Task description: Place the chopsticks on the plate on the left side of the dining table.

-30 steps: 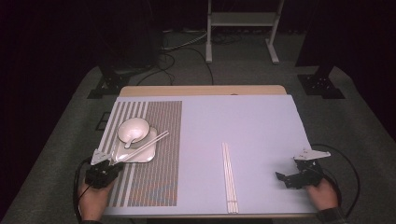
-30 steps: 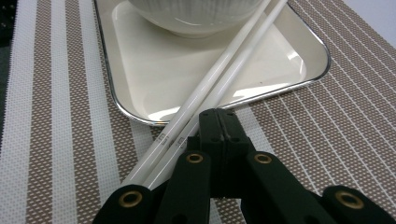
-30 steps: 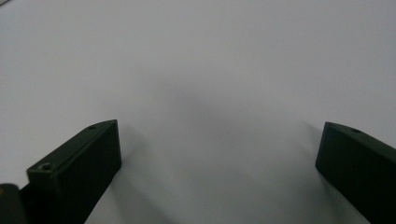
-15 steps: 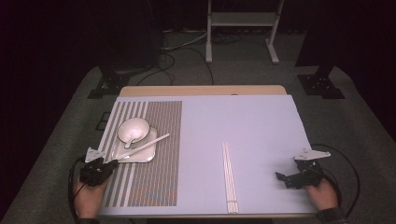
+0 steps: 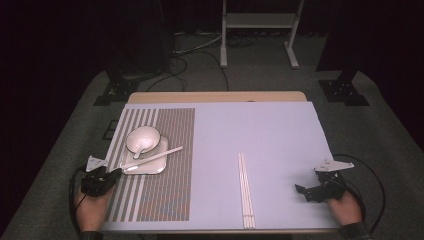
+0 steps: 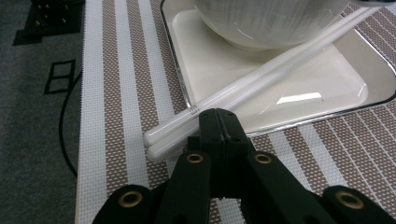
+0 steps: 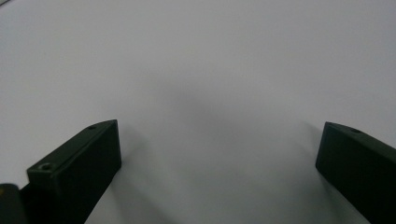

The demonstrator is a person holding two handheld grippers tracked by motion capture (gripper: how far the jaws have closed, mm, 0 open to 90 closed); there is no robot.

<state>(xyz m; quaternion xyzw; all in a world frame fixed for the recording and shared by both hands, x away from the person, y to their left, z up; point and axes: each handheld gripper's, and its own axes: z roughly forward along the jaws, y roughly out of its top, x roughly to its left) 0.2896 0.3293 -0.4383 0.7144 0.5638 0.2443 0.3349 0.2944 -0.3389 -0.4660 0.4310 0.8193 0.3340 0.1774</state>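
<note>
A white bowl (image 5: 143, 137) with a white spoon in it stands on a square white plate (image 5: 156, 166), on a brown-striped placemat (image 5: 170, 195) at the table's left. A pair of white chopsticks (image 5: 155, 157) lies slanted across the plate. My left gripper (image 5: 116, 172) rests at the placemat's left edge. In the left gripper view it (image 6: 218, 122) is shut with nothing between the jaws, its tip just short of the chopsticks' (image 6: 261, 77) near ends, beside the plate (image 6: 327, 88) and bowl (image 6: 266, 23). My right gripper (image 5: 304, 193) is open over bare tabletop, jaws wide apart (image 7: 219, 135).
A second pair of pale chopsticks (image 5: 245, 190) lies lengthwise on the light tabletop (image 5: 260, 130), right of the placemat. Black cables trail from both grippers off the table's sides. Stand legs and cables sit on the grey floor beyond the far edge.
My left gripper has drawn back a little to the left, away from the plate. The chopsticks, bowl and right gripper have kept their places.
</note>
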